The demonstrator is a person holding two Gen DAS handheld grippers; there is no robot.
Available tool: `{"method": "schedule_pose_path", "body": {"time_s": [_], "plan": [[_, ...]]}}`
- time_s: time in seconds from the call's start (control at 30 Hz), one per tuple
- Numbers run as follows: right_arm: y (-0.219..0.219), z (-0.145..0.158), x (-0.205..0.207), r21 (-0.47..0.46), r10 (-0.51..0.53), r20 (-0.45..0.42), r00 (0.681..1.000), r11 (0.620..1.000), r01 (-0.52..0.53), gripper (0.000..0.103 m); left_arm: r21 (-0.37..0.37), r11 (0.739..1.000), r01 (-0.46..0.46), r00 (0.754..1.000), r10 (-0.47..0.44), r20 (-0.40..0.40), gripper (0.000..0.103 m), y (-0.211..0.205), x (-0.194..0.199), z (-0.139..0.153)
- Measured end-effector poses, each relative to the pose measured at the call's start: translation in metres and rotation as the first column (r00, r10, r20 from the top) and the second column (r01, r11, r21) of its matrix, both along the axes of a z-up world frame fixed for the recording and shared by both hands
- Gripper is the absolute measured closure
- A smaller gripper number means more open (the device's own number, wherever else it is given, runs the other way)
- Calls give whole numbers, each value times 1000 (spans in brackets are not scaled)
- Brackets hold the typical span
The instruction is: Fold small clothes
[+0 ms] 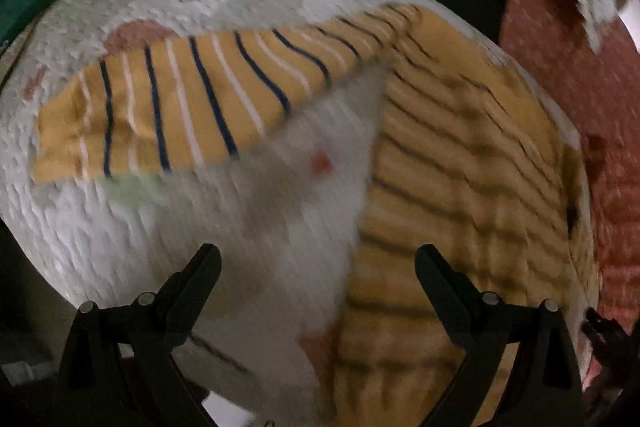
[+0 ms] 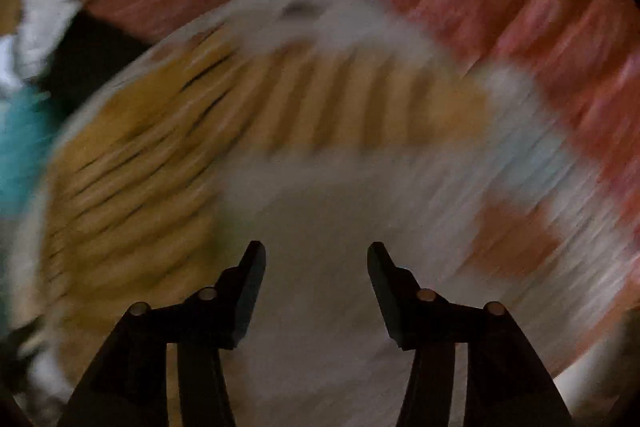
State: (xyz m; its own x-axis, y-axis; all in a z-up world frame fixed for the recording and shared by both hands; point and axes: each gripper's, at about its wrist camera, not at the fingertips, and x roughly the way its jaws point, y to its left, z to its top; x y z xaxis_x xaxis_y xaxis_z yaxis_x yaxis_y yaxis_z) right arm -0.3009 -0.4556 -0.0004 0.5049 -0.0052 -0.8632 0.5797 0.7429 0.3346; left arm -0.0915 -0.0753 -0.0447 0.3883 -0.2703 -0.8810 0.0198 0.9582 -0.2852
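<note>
Left wrist view
- Left claw (image 1: 318, 259): jaws wide apart, empty.
- Striped garment (image 1: 460, 155): yellow, lying flat on the white patterned mat (image 1: 120, 227); body ahead and to the right of the claw.
- Sleeve (image 1: 172, 107): long axis runs out toward the mat's left edge.

Right wrist view
- Right claw (image 2: 316, 259): jaws parted, nothing between them.
- Garment (image 2: 132, 195): ahead and left; picture blurred.
- Nearer claw: judged the left, for the sleeve.

White patterned rug (image 1: 120, 247), striped yellow garment (image 1: 460, 167) on it
</note>
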Motion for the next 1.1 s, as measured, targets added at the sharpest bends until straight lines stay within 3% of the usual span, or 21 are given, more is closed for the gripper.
{"method": "schedule_pose_path", "body": {"time_s": [0.07,0.13,0.27,0.37,0.43,0.47,0.5,0.53,0.57,0.63,0.77,0.97,1.03,1.1], "plan": [[23,-13,-9,99,37,41,998,994,-41,46,-15,999,34,999,-35,-26,6,-7,-16,-6],[41,-26,-12,142,65,60,996,987,-73,46,-43,998,51,996,-54,-68,6,-10,-28,-14],[71,-43,-5,144,123,56,991,981,-130,45,-74,995,73,987,-83,-140,6,-18,-43,-31],[82,-50,-6,70,146,44,988,986,-149,42,-49,994,102,981,-109,-158,7,-30,-50,-36],[94,-52,-8,42,150,39,988,988,-151,43,19,992,128,978,-123,-168,23,-40,-56,-38],[92,-52,-10,47,154,41,987,987,-156,55,68,987,145,977,-132,-166,34,-46,-59,-37],[92,-52,-9,75,170,38,985,982,-172,81,78,985,156,976,-142,-165,53,-49,-61,-34],[87,-53,-12,98,176,32,984,979,-178,89,74,984,162,974,-148,-173,63,-50,-61,-29],[87,-52,-15,107,164,35,986,980,-167,89,52,985,166,970,-153,-190,89,-49,-60,-25],[87,-48,-17,122,159,48,986,979,-164,90,17,988,153,966,-145,-214,92,-45,-58,-16],[89,-31,-39,166,157,78,985,972,-168,92,68,988,141,973,-126,-191,92,-37,-63,7],[99,-35,-64,199,178,30,984,963,-180,92,173,977,127,974,-90,-209,92,-22,-73,5],[95,-43,-68,211,172,2,985,963,-169,91,170,978,120,972,-81,-221,92,-14,-77,2],[85,-44,-71,249,157,-13,988,957,-149,89,123,986,110,973,-82,-215,92,9,-88,10]]}}
